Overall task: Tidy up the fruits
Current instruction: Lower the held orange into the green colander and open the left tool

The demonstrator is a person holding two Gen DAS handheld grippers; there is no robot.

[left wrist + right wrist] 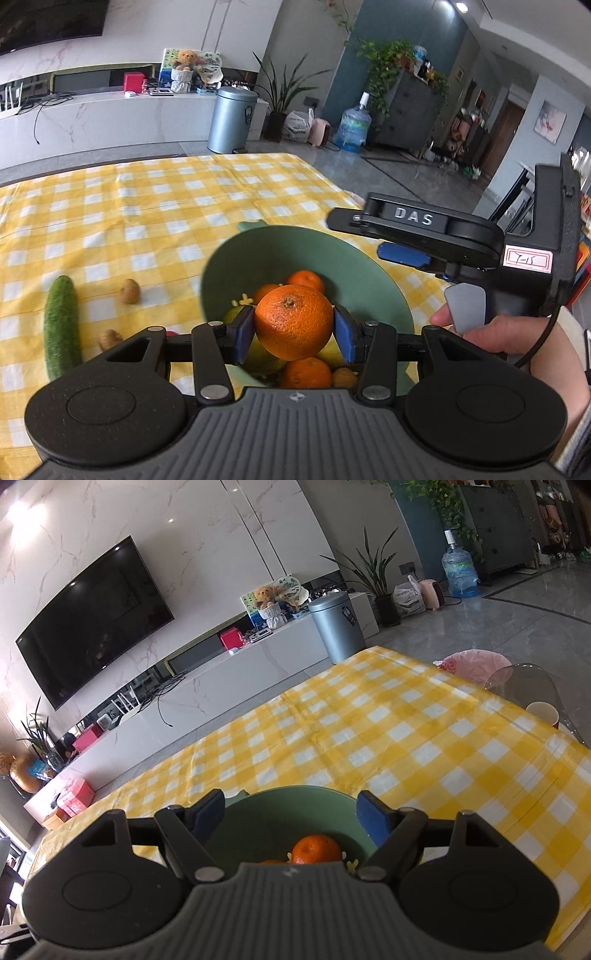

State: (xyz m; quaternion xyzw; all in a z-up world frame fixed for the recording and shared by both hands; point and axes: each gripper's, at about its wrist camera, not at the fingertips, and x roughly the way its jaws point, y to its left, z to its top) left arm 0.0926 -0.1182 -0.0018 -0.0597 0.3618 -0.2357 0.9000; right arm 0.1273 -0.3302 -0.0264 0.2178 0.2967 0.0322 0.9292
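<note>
My left gripper [293, 328] is shut on a large orange [293, 319], with the blue pads [243, 332] pressing on both its sides. It hangs over a green bowl [258, 247] that holds several smaller oranges [306, 281] and a yellow-green fruit. The right gripper [291, 812] stands open over the same bowl [295, 789] with nothing between its pads; one orange [317, 849] shows below it. In the left wrist view the right gripper's body [424, 236] hovers at the bowl's right rim, held by a hand [491, 336].
A cucumber [62, 328] and two small brown tubers [130, 291] [109, 339] lie left of the bowl on the yellow-check tablecloth [369, 731]. A paper cup [542, 712] and a clear chair [517, 681] stand at the table's right edge.
</note>
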